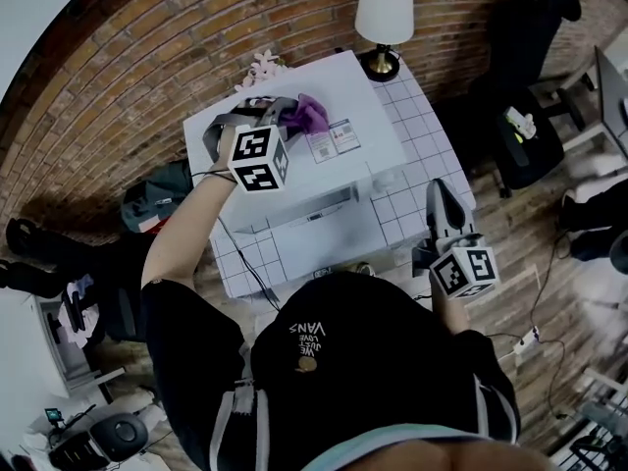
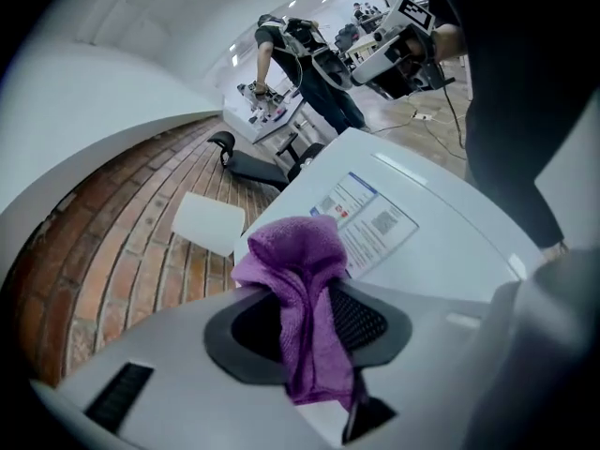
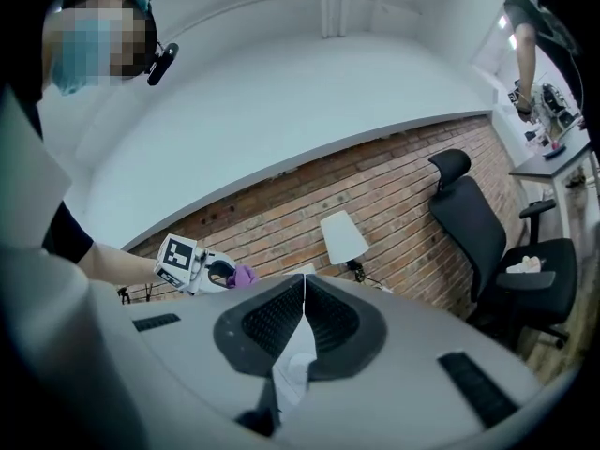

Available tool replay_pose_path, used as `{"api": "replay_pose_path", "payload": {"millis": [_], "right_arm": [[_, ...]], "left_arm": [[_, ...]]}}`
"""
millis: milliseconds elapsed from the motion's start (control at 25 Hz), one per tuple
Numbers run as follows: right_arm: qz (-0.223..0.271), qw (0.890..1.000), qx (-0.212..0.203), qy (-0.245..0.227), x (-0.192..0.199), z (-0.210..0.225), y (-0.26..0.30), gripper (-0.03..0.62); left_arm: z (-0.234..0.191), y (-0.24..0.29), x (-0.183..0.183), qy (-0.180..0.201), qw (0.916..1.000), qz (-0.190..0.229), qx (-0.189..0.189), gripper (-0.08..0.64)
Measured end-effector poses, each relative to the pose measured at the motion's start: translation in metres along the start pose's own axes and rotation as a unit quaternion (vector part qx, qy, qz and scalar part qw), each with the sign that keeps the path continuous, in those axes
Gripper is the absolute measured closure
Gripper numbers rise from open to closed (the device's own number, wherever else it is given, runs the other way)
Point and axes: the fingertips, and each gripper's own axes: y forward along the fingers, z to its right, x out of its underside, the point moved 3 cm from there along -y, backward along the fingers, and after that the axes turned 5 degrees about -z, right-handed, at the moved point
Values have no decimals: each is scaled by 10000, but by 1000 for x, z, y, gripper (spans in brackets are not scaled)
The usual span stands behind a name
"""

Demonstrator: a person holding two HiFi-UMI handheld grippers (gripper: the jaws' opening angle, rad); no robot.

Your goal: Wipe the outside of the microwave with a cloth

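The white microwave (image 1: 339, 86) stands on a tiled table, a printed label (image 1: 334, 139) on its top. My left gripper (image 1: 285, 116) reaches over the top's back left part, shut on a purple cloth (image 1: 308, 114). In the left gripper view the cloth (image 2: 300, 279) bunches out past the jaws of the left gripper (image 2: 305, 322) and hangs over the microwave top (image 2: 450, 247) near the label (image 2: 366, 218). My right gripper (image 1: 436, 189) hovers at the table's right side, apart from the microwave. The right gripper (image 3: 304, 307) has its jaws shut with nothing between them.
A lamp (image 1: 384, 8) stands on the tiled table (image 1: 422, 135) behind the microwave. A pink object (image 1: 260, 67) lies at the back left. A black office chair (image 1: 525, 77) is to the right, a bag (image 1: 157, 199) on the floor to the left. Another person (image 2: 300, 64) works far off.
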Motion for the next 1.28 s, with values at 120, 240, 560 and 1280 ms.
{"api": "replay_pose_path", "payload": {"millis": [120,240,560,1280], "right_arm": [[32,9999,137,17,-3,14,-10,589],[90,9996,252,10,-8,29,-19,589],[173,9988,456,20,-17,51,-35,589],[-111,9992,-388,-36,-9,7,14,589]], "left_arm": [[-10,16,-34,171,9997,192,32,420],[-19,29,-63,287,9990,346,80,420],[-30,48,-113,505,9969,582,141,420],[-8,-40,-18,-132,9992,136,-344,420]]}}
